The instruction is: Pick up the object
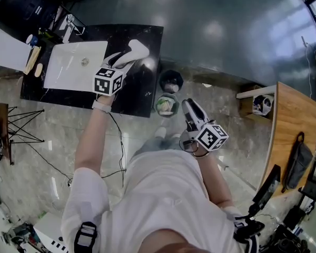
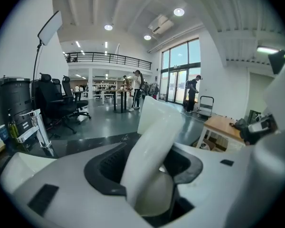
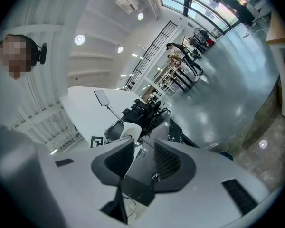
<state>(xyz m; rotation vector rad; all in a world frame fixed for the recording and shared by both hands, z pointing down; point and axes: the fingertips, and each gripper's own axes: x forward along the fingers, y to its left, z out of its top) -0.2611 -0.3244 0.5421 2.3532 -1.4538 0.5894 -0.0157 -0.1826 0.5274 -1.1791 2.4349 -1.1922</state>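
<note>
Table (image 1: 143,91): I see a black marbled top, far side of the floor.
Board (image 1: 68,67): white, lying flat on the table's left part.
Bins: dark bin (image 1: 171,81) and green bin (image 1: 166,105), touching, just beside the table's right edge.
Desk (image 1: 292,115): wooden, at my right; black bag (image 1: 297,165) against it.

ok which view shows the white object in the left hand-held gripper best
The left gripper view: the white object fills the middle, clamped between the jaws of the left hand-held gripper. The head view shows it small, sticking out past the marker cube. The right gripper view catches only a tiny white patch.
</note>
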